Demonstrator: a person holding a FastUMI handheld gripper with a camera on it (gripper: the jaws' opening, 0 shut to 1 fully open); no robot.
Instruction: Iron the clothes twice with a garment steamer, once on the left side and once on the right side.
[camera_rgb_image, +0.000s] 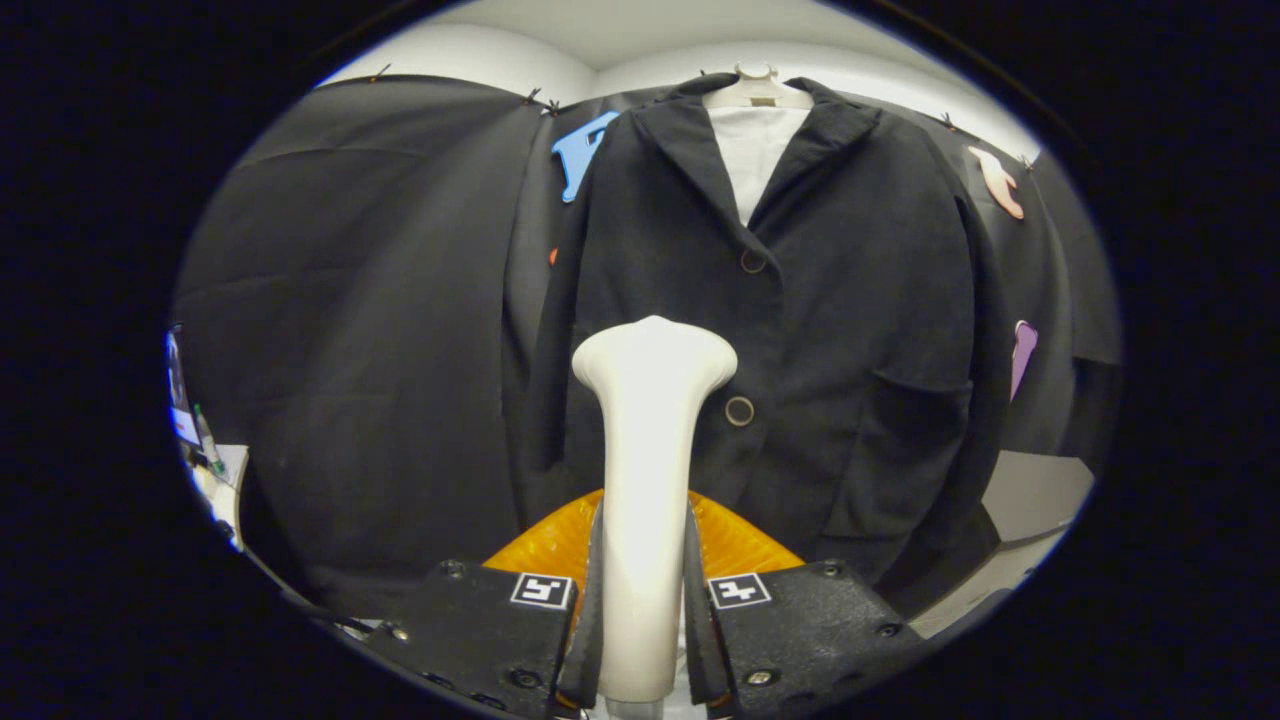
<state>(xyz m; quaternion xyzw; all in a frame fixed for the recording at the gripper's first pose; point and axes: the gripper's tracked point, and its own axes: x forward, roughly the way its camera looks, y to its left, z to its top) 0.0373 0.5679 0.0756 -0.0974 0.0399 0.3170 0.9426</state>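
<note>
Gripper view: the black two-finger gripper (641, 610) is clamping both fingers on the white plastic garment steamer (648, 480), whose flared head is sitting against, possibly touching, the dark buttoned jacket (840, 330) hanging on a white hanger (757, 88) just beyond.

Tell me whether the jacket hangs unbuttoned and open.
No: the jacket hangs closed at its buttons, ahead of the steamer clamped in the gripper.

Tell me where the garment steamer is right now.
In the gripper view, the garment steamer stands upright, clamped between the tool's two fingers. Its head is in front of the black jacket, just beside the lower button.
</note>
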